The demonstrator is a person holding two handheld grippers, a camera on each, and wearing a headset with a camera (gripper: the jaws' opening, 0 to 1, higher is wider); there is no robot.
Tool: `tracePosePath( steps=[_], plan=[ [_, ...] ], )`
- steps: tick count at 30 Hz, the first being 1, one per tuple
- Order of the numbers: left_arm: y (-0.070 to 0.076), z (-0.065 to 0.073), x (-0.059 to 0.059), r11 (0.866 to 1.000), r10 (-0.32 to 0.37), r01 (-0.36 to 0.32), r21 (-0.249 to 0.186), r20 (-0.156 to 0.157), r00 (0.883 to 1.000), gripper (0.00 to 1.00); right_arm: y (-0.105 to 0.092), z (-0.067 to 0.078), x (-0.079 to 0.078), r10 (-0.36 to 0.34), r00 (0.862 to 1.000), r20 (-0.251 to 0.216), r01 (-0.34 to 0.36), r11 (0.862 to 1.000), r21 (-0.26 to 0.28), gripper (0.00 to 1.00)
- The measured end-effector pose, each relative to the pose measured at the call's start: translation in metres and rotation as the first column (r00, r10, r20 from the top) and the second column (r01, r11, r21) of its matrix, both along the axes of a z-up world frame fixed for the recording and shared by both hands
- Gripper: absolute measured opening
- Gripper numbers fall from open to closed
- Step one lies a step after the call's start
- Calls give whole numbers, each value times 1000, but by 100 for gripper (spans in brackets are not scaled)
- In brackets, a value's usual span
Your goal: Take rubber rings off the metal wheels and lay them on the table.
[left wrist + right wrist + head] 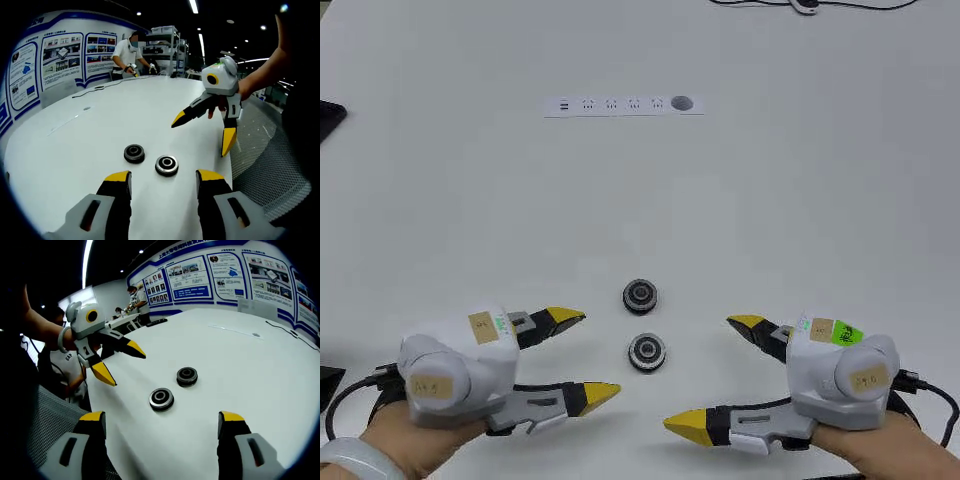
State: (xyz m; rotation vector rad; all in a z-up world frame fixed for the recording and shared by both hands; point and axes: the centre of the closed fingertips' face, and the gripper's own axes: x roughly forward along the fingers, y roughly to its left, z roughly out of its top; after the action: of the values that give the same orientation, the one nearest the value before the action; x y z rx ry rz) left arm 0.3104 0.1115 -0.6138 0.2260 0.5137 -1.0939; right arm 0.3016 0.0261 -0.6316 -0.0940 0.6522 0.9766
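Two small metal wheels with black rubber rings lie flat on the white table: the far wheel (640, 295) (134, 153) (187, 376) and the near wheel (647, 351) (166, 165) (161, 399). My left gripper (580, 357) (162, 176) hovers open to the left of the wheels, nothing between its yellow-tipped jaws. To their right my right gripper (715, 375) (161, 416) is open too, empty, jaws spread wide. Each gripper points toward the wheels, the near wheel about midway between them. The right gripper (200, 132) appears in the left gripper view, the left gripper (122, 362) in the right gripper view.
A white power strip (623, 105) lies flat farther back on the table. A cable (800, 6) runs along the far edge. A dark object (328, 118) sits at the left edge. A person (127, 59) stands at the table's far end.
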Motion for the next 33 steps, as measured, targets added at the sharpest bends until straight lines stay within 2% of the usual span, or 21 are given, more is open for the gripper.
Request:
tracePosePath(
  steps=[8, 19, 33],
  plan=[
    [-7, -7, 1, 1000, -20, 21, 22, -5, 1000, 48, 4, -1, 1, 3, 1000, -5, -3, 1000, 9, 94],
    [-19, -12, 4, 998, -48, 48, 43, -3, 999, 36, 5, -4, -2, 0, 1000, -21, 0, 1000, 17, 93],
    [-34, -19, 9, 995, -76, 76, 67, -10, 997, 30, 8, -7, -3, -1, 1000, -31, 2, 1000, 29, 93]
  ],
)
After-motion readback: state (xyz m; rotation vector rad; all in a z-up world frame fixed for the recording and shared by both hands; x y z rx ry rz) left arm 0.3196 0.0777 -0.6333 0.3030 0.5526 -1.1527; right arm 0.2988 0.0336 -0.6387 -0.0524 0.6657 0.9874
